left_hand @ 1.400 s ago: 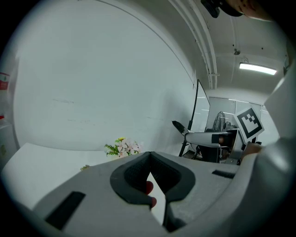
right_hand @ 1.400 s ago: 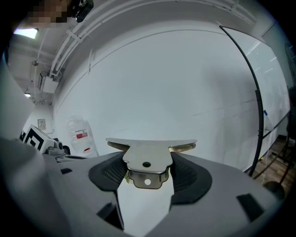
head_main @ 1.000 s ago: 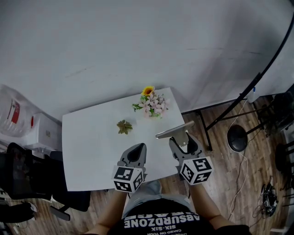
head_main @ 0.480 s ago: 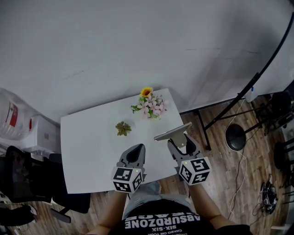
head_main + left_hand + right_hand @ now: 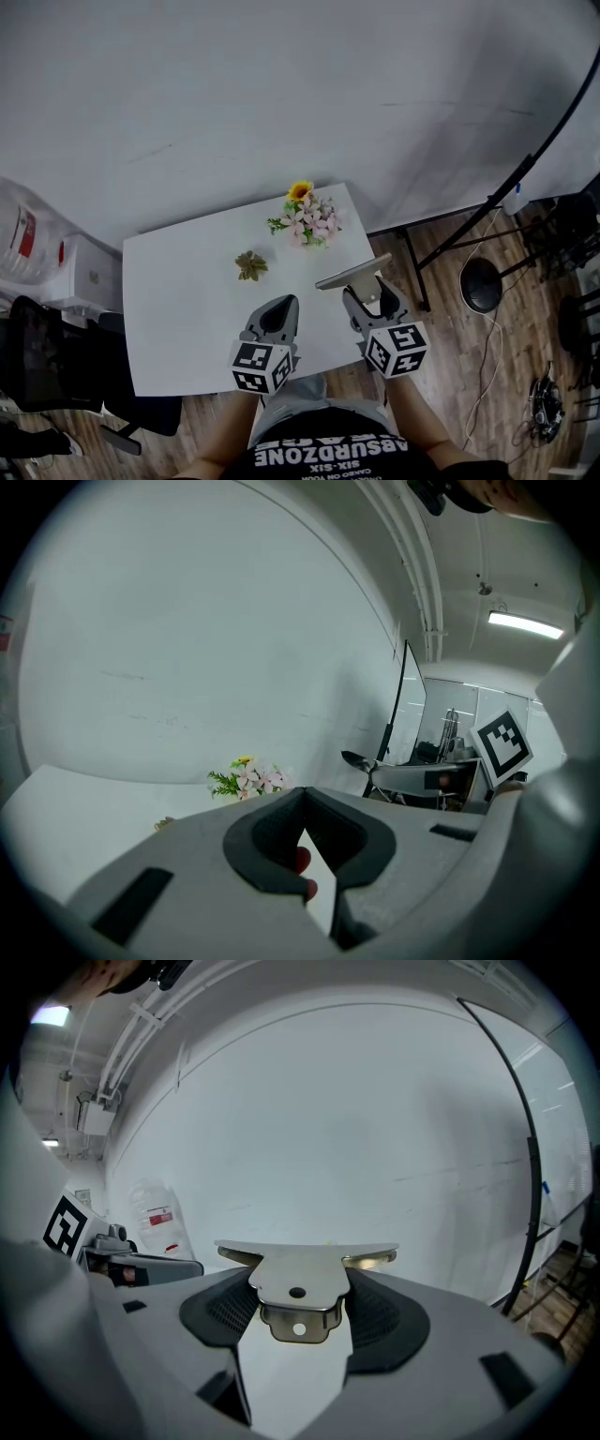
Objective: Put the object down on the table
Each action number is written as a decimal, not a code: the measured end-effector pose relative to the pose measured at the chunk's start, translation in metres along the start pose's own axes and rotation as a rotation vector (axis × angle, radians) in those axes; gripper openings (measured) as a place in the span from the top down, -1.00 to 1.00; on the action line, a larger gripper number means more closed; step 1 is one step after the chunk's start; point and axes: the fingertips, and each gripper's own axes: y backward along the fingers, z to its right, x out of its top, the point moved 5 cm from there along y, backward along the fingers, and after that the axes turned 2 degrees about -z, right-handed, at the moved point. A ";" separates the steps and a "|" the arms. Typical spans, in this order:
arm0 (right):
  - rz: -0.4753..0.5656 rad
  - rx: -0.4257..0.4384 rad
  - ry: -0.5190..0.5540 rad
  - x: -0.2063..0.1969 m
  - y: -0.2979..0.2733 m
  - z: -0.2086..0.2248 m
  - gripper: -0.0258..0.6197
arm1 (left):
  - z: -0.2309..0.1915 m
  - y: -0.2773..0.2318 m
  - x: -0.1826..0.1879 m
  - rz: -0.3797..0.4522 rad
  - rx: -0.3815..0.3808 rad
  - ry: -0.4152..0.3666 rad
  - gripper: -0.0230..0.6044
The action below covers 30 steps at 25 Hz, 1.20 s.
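A flat silver metal tool (image 5: 353, 272) with a wide blade is held in my right gripper (image 5: 367, 291), which is shut on its handle above the table's right front corner. In the right gripper view the metal tool (image 5: 300, 1279) lies level across the jaws of that gripper (image 5: 298, 1309). My left gripper (image 5: 279, 315) hovers over the white table (image 5: 183, 300) near its front edge, shut and with nothing in it. Seen from the left gripper view, the left gripper (image 5: 302, 795) has its tips together, and the tool (image 5: 403, 775) shows to the right.
A bunch of artificial flowers (image 5: 307, 214) lies at the table's far right, and a small dried leaf cluster (image 5: 250, 265) sits near the middle. A black chair (image 5: 42, 361) and a water bottle (image 5: 19, 230) stand to the left. A black stand's base (image 5: 483, 281) rests on the wooden floor at right.
Both grippers keep nearly the same places, and the right one still holds the tool level. Only the view has shifted a little.
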 end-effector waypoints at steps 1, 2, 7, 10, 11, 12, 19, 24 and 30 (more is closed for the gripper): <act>-0.004 0.001 0.001 -0.001 -0.002 0.001 0.04 | -0.001 -0.002 0.000 -0.003 0.000 0.000 0.91; -0.008 0.002 0.002 -0.001 -0.003 0.002 0.04 | -0.001 -0.004 0.000 -0.004 -0.001 0.001 0.91; -0.020 -0.001 0.004 -0.003 -0.013 0.007 0.04 | -0.005 -0.013 0.004 -0.004 -0.003 -0.004 0.91; -0.031 -0.001 0.006 -0.004 -0.019 0.010 0.04 | -0.010 -0.019 0.007 -0.007 -0.001 -0.004 0.91; -0.035 0.000 0.007 -0.004 -0.021 0.011 0.04 | -0.012 -0.021 0.008 -0.008 -0.001 -0.003 0.91; -0.038 0.001 0.006 -0.005 -0.023 0.012 0.04 | -0.013 -0.023 0.009 -0.009 0.000 -0.003 0.91; -0.067 0.008 0.010 -0.014 -0.033 0.016 0.04 | -0.017 -0.035 0.013 -0.010 -0.001 -0.006 0.91; -0.075 0.009 0.016 -0.016 -0.036 0.018 0.04 | -0.017 -0.037 0.011 -0.020 -0.002 -0.009 0.91; -0.086 0.006 0.018 -0.019 -0.039 0.023 0.04 | -0.016 -0.041 0.010 -0.024 -0.005 -0.011 0.91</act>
